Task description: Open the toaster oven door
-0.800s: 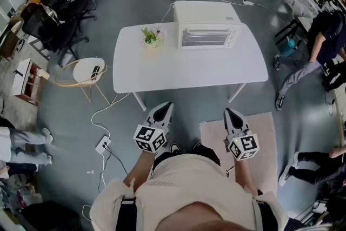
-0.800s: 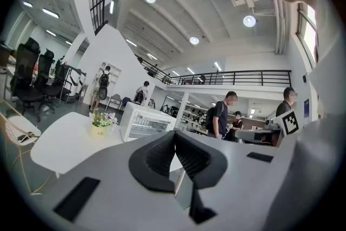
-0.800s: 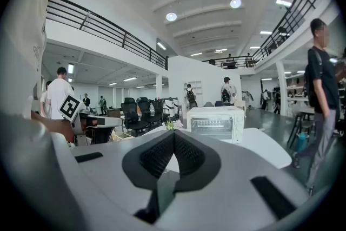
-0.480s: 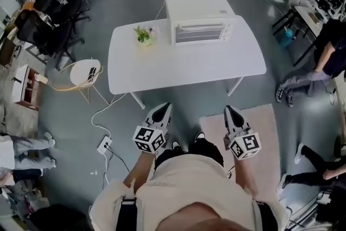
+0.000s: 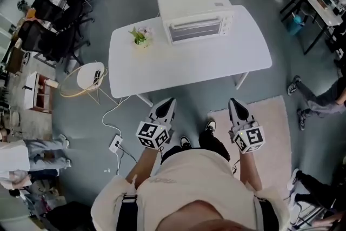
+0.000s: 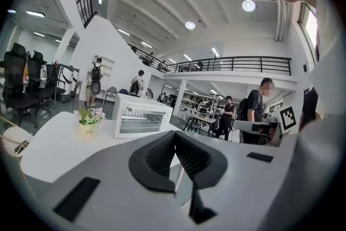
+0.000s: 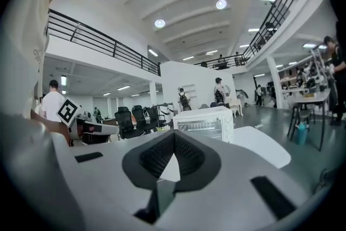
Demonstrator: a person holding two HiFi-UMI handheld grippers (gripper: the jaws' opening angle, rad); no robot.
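A white toaster oven (image 5: 193, 14) stands at the far side of a white table (image 5: 189, 65), its glass door facing me and closed. It also shows ahead in the left gripper view as the toaster oven (image 6: 140, 116) and in the right gripper view as the toaster oven (image 7: 205, 121). My left gripper (image 5: 168, 101) and right gripper (image 5: 233, 101) are held low in front of my body, well short of the table's near edge. Both are shut with nothing between the jaws.
A small potted plant (image 5: 139, 36) sits left of the oven on the table. A round chair (image 5: 89, 76) and a power strip (image 5: 115, 144) with cables lie left on the floor. A pink rug (image 5: 270, 132) is under my right side. People stand around the room's edges.
The table and oven have shifted slightly in the head view as I step and turn a little; both grippers keep the same pose, still shut.
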